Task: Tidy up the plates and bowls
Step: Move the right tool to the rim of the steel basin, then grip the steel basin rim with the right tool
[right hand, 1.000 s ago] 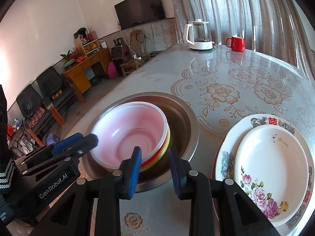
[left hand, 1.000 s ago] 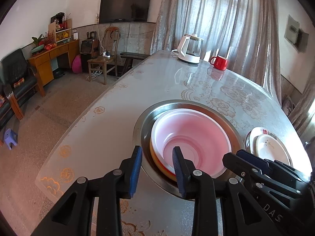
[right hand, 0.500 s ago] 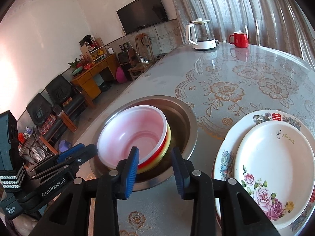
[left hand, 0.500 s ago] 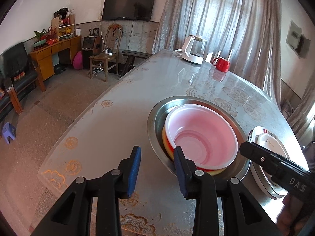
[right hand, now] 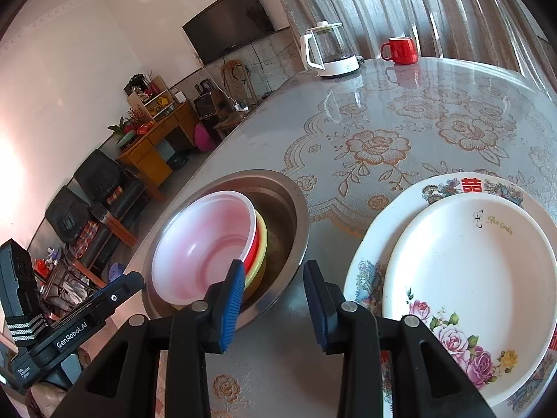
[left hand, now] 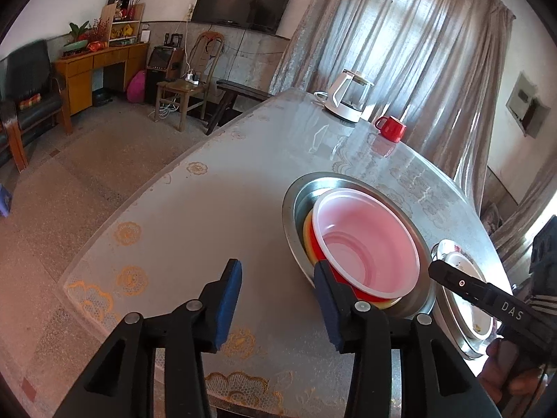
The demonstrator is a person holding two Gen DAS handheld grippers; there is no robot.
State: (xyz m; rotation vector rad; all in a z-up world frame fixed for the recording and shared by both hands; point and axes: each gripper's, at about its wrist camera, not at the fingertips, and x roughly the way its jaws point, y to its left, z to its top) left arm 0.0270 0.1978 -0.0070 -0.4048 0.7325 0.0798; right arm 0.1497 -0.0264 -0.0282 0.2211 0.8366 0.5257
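Bowls (right hand: 209,244) sit stacked in the pan (right hand: 289,209), plates (right hand: 463,278) stacked on its right on the tabletop (right hand: 383,122). Little seems left. Left jaws are opening, empty; right jaws open, empty.

The other gripper's black body says "DAS" (left hand: 511,308) on one side and "GenRobot.AI" (right hand: 71,336) on the other. The small white plate (right hand: 470,278) has "Rose Garden" printed near its rim, and the big floral plate (right hand: 449,186) under it carries a red double-happiness sign.

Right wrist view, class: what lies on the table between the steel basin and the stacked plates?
Nothing stands there: in the right wrist view only bare floral tablecloth separates the steel basin from the stacked plates.
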